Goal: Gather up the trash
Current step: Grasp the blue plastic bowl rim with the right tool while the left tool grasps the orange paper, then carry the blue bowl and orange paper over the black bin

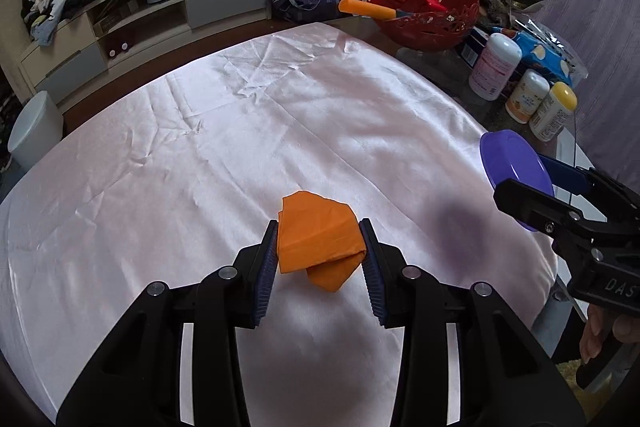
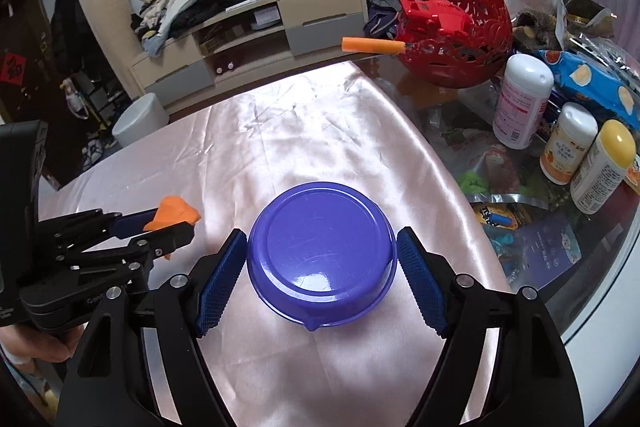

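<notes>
My left gripper [image 1: 320,255] clenched on orange paper wad [image 1: 320,241], pads touching both sides, wad just above pink cloth [image 1: 240,131]. My right gripper [image 2: 322,267] straddles upside-down purple bowl [image 2: 320,251]; pads at both sides of rim, firm contact cannot tell. Bowl appears raised, off cloth's right side in left view. Red basket [image 2: 460,39] and bottles [image 2: 520,103] on glass beyond cloth. White bin [image 1: 36,135] on floor, far left.

right gripper [image 1: 520,187] body: "DAS" | bottle labels: illegible
</notes>
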Demonstrator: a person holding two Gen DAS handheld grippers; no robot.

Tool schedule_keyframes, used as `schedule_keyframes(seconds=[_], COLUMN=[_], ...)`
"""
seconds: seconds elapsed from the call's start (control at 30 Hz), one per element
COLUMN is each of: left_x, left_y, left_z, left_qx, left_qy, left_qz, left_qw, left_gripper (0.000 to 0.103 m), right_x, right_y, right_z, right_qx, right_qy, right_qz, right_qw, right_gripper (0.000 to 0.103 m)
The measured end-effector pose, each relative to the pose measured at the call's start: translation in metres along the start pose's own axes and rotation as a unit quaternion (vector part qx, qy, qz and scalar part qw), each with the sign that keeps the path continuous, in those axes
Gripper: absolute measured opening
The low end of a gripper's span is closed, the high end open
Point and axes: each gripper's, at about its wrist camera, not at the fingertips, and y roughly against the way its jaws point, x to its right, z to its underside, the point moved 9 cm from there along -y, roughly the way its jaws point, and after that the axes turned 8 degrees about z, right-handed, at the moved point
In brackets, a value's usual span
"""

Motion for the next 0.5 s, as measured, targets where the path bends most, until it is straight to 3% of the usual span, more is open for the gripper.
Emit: schedule_keyframes(seconds=[0.23,0.5], left_x=[0.021,0.063], left_y=[0.07,0.128], left_z=[0.04,0.101], left_qx=[0.026,0.041], left_qy=[-0.001,-0.005], left_qz=[0.002,0.04], left_qw=[0.9997,0.9984], left_gripper=[0.037,0.038], right_x=[0.005,0.011], right_y=[0.061,0.126], right_z=[0.026,0.071], right_qx=[0.017,0.036], right_qy=[-0.006,0.012], right_qz=[0.008,0.029], right_qw=[1.0,0.999], right_gripper=[0.078,0.078])
